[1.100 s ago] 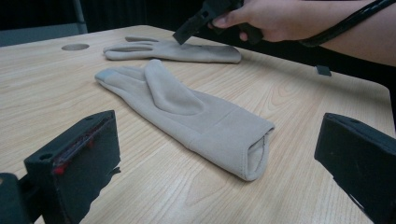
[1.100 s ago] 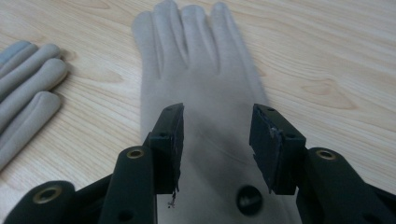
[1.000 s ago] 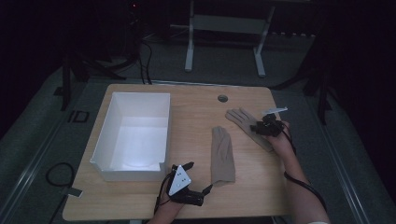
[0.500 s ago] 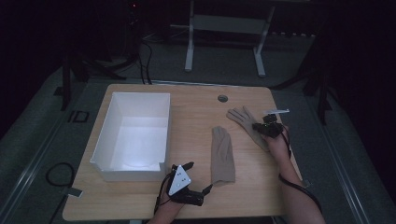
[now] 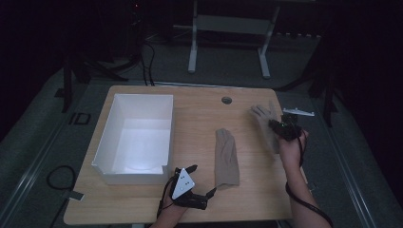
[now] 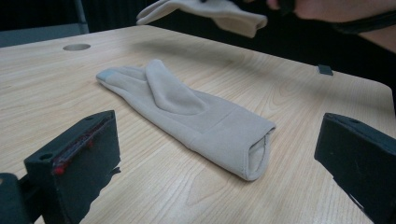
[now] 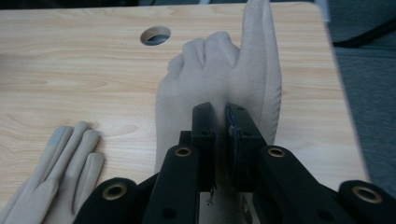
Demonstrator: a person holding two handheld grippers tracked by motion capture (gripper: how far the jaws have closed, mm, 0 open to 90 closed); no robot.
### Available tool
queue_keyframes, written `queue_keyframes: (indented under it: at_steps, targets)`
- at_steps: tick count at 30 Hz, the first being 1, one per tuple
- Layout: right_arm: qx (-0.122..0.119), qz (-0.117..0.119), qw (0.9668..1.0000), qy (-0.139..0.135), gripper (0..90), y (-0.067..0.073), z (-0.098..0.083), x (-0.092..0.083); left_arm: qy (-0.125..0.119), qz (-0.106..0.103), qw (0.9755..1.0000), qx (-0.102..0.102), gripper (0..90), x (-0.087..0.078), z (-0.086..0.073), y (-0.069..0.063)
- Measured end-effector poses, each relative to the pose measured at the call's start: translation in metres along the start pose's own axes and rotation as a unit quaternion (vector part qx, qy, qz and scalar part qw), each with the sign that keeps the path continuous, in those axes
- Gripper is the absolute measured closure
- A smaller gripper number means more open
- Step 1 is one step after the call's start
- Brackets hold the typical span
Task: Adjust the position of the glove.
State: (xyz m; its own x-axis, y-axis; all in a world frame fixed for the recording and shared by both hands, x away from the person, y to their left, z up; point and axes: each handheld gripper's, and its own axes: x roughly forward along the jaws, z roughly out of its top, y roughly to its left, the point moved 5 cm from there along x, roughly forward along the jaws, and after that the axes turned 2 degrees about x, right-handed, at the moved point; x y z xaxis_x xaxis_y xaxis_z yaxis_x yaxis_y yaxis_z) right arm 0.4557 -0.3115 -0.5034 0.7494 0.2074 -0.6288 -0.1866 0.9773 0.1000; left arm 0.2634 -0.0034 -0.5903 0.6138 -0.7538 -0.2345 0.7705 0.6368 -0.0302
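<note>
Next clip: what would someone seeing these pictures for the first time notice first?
Probably the beige glove pinched in the shut right gripper and hanging off the table near its right edge. A matching second glove lies flat mid-table, just ahead of the open left gripper. A big white bin takes up the table's left side.
</note>
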Motion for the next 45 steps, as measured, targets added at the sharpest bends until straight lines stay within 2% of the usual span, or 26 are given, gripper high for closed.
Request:
queue_keyframes:
  at_steps: [3,5,6,7,10,11,14,15,18,19,20,21,22,25,29,33,35,36,39,42,43,44,45]
  targets:
    - [0.002,-0.016,0.9999,-0.007,83.0,0.000,-0.001,-0.016,0.000,0.000,1.0000,0.000,0.5,0.000,0.000,0.000]
    - [0.007,-0.015,0.9998,-0.009,83.0,0.001,-0.001,-0.021,0.000,0.001,1.0000,0.000,0.5,0.000,0.000,0.000]
    - [0.003,-0.025,0.9996,-0.014,83.0,0.002,-0.003,-0.029,0.000,0.001,1.0000,0.000,0.5,0.000,0.000,0.000]
    - [0.003,-0.025,0.9996,-0.014,83.0,0.002,-0.003,-0.029,0.000,0.001,1.0000,0.000,0.5,0.000,0.000,0.000]
    - [0.020,-0.027,0.9990,-0.030,82.9,0.000,-0.012,-0.045,0.000,0.000,1.0000,0.000,0.5,0.000,0.000,0.000]
    - [0.020,-0.027,0.9990,-0.030,82.9,0.000,-0.012,-0.045,0.000,0.000,1.0000,0.000,0.5,0.000,0.000,0.000]
    - [0.044,-0.019,0.9985,-0.025,82.9,-0.002,-0.031,-0.050,0.000,-0.001,1.0000,0.000,0.5,0.000,0.000,0.000]
    - [0.052,-0.014,0.9983,-0.022,82.9,-0.002,-0.036,-0.051,0.000,-0.001,1.0000,0.000,0.5,0.000,0.000,0.000]
    - [0.054,-0.018,0.9983,-0.012,82.7,-0.003,-0.051,-0.048,0.000,-0.002,1.0000,0.000,0.5,0.001,0.000,-0.001]
    - [0.054,-0.018,0.9983,-0.012,82.7,-0.003,-0.051,-0.048,0.000,-0.002,1.0000,0.000,0.5,0.001,0.000,-0.001]
    - [0.053,-0.026,0.9983,0.000,82.5,-0.003,-0.062,-0.043,0.000,-0.003,1.0000,-0.001,0.5,0.001,0.000,-0.001]
    - [0.053,-0.026,0.9983,0.000,82.5,-0.003,-0.062,-0.043,0.000,-0.003,1.0000,-0.001,0.5,0.001,0.000,-0.001]
    - [0.046,-0.032,0.9983,0.019,82.4,-0.003,-0.074,-0.034,0.000,-0.003,1.0000,-0.001,0.5,0.001,0.000,-0.001]
    - [0.045,-0.034,0.9976,0.040,82.1,-0.004,-0.090,-0.023,0.000,-0.004,1.0000,-0.001,0.5,0.001,0.000,-0.001]
    - [0.043,-0.035,0.9970,0.054,80.5,-0.004,-0.101,-0.014,0.001,-0.003,1.0000,0.000,0.5,0.001,0.000,-0.001]
    - [0.049,-0.025,0.9962,0.067,72.4,-0.006,-0.109,-0.007,0.001,-0.004,1.0000,0.000,0.5,0.001,0.000,-0.001]
    - [0.050,-0.021,0.9965,0.063,70.2,-0.006,-0.110,-0.007,0.001,-0.004,1.0000,0.001,0.5,0.001,0.000,-0.001]
    - [0.047,-0.016,0.9970,0.060,63.8,-0.006,-0.110,-0.008,0.001,-0.004,1.0000,0.002,0.5,0.001,0.000,-0.001]
    - [0.031,-0.020,0.9979,0.053,56.7,-0.005,-0.105,-0.012,0.001,-0.004,1.0000,0.002,0.5,0.001,0.000,-0.001]
    - [0.020,-0.013,0.9986,0.047,55.7,-0.005,-0.101,-0.014,0.002,-0.004,1.0000,0.002,0.5,0.001,0.000,-0.001]
    - [-0.011,0.023,0.9988,0.043,54.6,-0.006,-0.090,-0.018,0.001,-0.003,1.0000,0.003,0.5,0.001,0.000,-0.001]
    - [-0.021,0.032,0.9984,0.043,55.3,-0.008,-0.088,-0.020,0.001,-0.003,1.0000,0.003,0.5,0.001,0.000,-0.001]
    - [-0.021,0.032,0.9984,0.043,55.3,-0.008,-0.088,-0.020,0.001,-0.003,1.0000,0.003,0.5,0.001,0.000,-0.001]
